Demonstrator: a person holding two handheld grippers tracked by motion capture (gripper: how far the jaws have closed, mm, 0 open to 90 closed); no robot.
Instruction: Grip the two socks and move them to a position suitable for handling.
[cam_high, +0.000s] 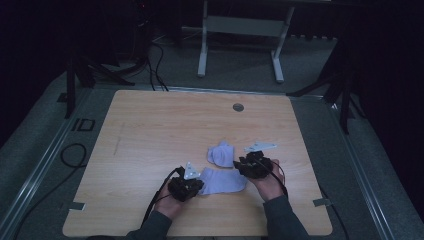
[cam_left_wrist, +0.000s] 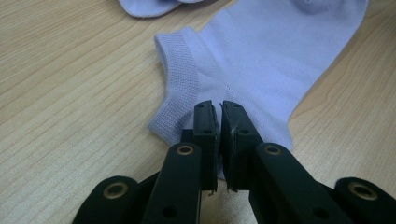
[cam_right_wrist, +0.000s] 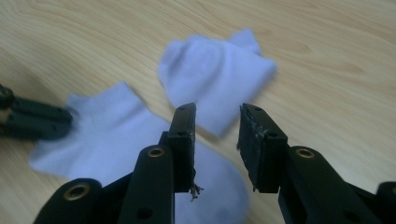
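High view: the table (cam_high: 150, 130) carries two pale lilac socks near its front edge, and both hands work at them. The flat sock (cam_high: 223, 180) lies stretched out between the grippers; the crumpled sock (cam_high: 221, 154) sits just beyond it, near but seemingly apart, bunched up.

The left gripper (cam_high: 186, 186) is at the flat sock's cuff end. In the left gripper view its jaws stand almost together over the fabric by the ribbed cuff (cam_left_wrist: 180, 70), with a thin slit between them; it looks pinched on the flat sock (cam_left_wrist: 261, 60), though how much cloth is caught I cannot tell. The right gripper (cam_high: 252, 165) hovers over the toe end; in the right gripper view its jaws stand well apart, holding nothing, with the flat sock (cam_right_wrist: 116, 135) below and the crumpled sock (cam_right_wrist: 215, 74) ahead.

My judgement: pairing or folding the socks is at an early stage. One sock is laid out and gripped at one end. Left to do: take the other end, then straighten the crumpled sock and bring the two together.
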